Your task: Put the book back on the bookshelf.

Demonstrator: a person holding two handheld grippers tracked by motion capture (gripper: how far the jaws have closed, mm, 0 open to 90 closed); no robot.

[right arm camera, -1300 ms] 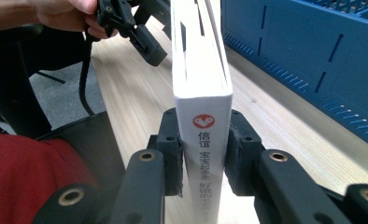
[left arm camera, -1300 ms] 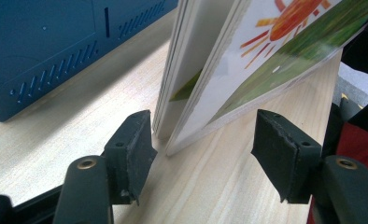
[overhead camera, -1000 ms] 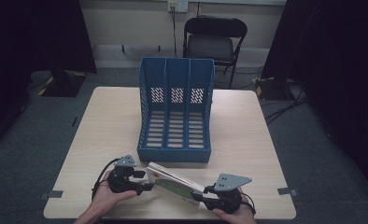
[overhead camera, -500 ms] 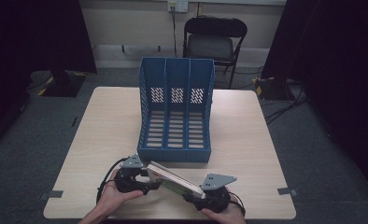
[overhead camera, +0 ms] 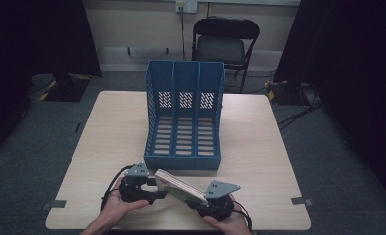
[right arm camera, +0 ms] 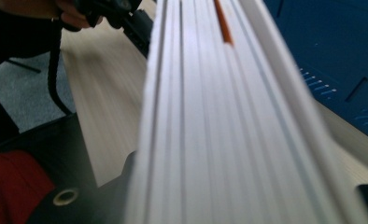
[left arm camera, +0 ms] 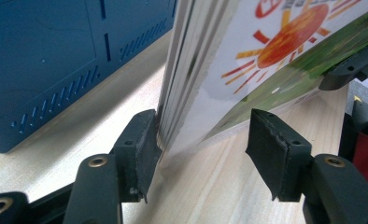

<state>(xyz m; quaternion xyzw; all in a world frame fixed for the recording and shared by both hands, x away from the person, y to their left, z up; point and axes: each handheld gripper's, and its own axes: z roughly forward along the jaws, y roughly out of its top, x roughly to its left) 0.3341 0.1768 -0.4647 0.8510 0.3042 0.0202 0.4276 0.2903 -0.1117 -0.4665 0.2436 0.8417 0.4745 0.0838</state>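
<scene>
A blue file rack (overhead camera: 185, 117) stands at the centre of the wooden table (overhead camera: 259, 142). It has three upright compartments, with perforated panels on the far wall and slotted floors, and its open side faces the near edge. Beyond the far edge stands a black folding chair (overhead camera: 224, 44) (seat empty) against the wall. Grey carpet (overhead camera: 338, 161) surrounds the table.

In the right gripper view the stack of booklets (right arm camera: 229, 130) lies so close that its page edges blur, and it hides the right gripper's jaws, so their grip cannot be told. In the left gripper view the top and right edges cut off the printed cover, leaving only part of a sun drawing. In the high view the bottom edge crops the person's forearms.
</scene>
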